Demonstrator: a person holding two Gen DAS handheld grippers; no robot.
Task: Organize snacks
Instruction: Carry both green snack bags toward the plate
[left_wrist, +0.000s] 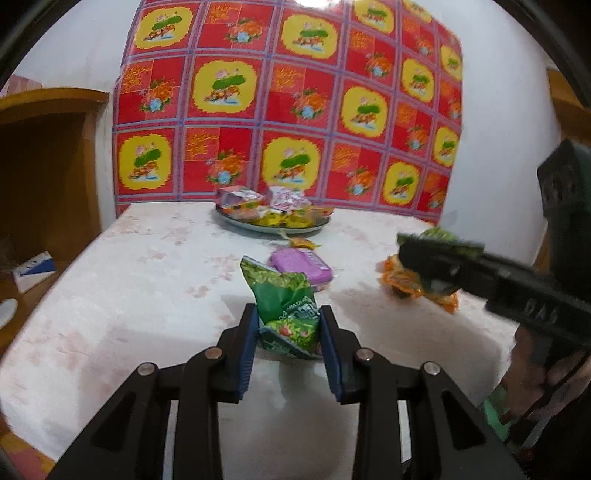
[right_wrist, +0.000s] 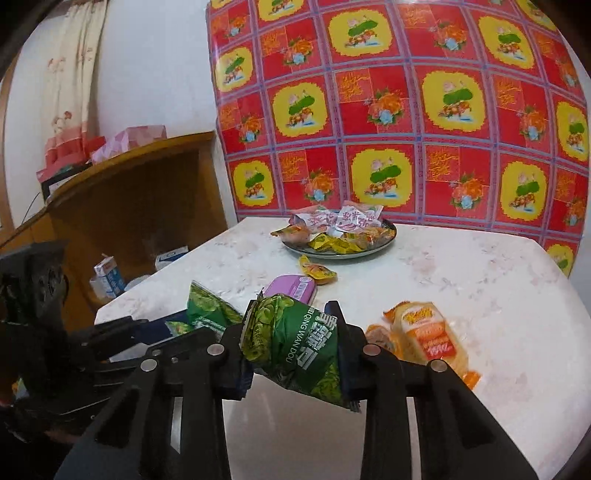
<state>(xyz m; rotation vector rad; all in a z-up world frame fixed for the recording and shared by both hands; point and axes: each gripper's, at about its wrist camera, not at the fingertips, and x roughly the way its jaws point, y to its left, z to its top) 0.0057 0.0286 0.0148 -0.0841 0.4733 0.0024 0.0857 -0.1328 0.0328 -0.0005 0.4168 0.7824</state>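
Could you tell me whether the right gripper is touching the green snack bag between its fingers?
Touching. In the right wrist view, the right gripper has both pads pressed against the crumpled green bag, which is held clear of the table.

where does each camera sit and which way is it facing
Left wrist: on the left claw, facing the plate and patterned cloth; its green packet, right claw and a hand show.
Right wrist: on the right claw, facing likewise; its green packet and the left claw show.
Shared: plate, purple packet, table.
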